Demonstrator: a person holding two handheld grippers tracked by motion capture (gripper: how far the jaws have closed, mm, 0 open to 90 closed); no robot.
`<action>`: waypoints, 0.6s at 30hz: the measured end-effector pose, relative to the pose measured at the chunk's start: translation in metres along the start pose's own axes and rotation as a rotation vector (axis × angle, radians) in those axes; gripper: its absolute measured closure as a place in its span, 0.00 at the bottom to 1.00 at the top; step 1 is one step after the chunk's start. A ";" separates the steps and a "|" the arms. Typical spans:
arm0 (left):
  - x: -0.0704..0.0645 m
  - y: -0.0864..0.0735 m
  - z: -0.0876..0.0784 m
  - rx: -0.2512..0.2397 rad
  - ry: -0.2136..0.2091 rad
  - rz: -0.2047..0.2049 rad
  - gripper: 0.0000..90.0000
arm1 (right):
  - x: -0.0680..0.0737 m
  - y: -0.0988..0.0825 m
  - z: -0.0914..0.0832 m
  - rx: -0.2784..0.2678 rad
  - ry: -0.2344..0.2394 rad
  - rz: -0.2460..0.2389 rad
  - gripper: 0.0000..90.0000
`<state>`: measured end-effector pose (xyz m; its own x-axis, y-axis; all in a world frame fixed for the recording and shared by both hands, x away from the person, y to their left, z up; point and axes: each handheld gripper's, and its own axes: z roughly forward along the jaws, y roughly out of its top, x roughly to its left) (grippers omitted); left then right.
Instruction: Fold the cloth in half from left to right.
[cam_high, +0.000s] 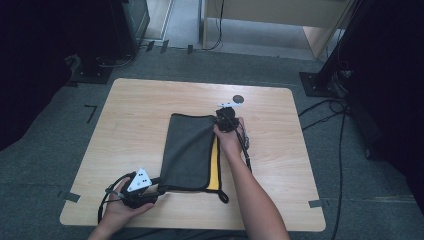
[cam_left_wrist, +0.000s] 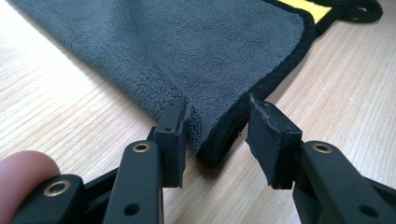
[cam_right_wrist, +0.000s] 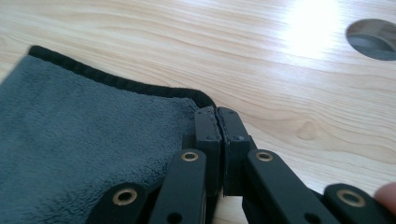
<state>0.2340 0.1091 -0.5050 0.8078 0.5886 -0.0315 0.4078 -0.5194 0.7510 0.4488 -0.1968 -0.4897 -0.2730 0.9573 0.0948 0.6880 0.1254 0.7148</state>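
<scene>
The grey microfibre cloth (cam_high: 189, 150) lay folded mid-desk (cam_high: 130, 110). The right tool (cam_right_wrist: 217, 112) had clamped its far corner, apparently to hold it; the left tool (cam_left_wrist: 217, 128) straddled the near corner, jaws apart, not yet gripping.

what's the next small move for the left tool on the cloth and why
Probably close the left tool on the near corner of the cloth. That black-edged corner sits between its pads, with a gap on one side, so it is not yet pinched. The right tool looks shut at the far corner, so once both corners are gripped the fold could likely go on.
</scene>
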 end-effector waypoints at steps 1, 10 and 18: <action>0.000 0.000 0.001 0.007 -0.001 0.001 0.64 | -0.001 -0.001 0.002 0.007 -0.006 -0.002 0.98; 0.001 -0.002 0.002 0.012 0.000 -0.005 0.63 | -0.008 -0.009 0.007 -0.005 -0.018 0.031 0.81; 0.000 -0.001 0.003 0.010 0.007 -0.013 0.61 | 0.007 -0.051 -0.055 -0.054 0.036 -0.055 0.83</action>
<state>0.2353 0.1081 -0.5076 0.7993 0.5997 -0.0372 0.4229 -0.5175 0.7439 0.3750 -0.2113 -0.4871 -0.3339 0.9393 0.0789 0.6346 0.1621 0.7557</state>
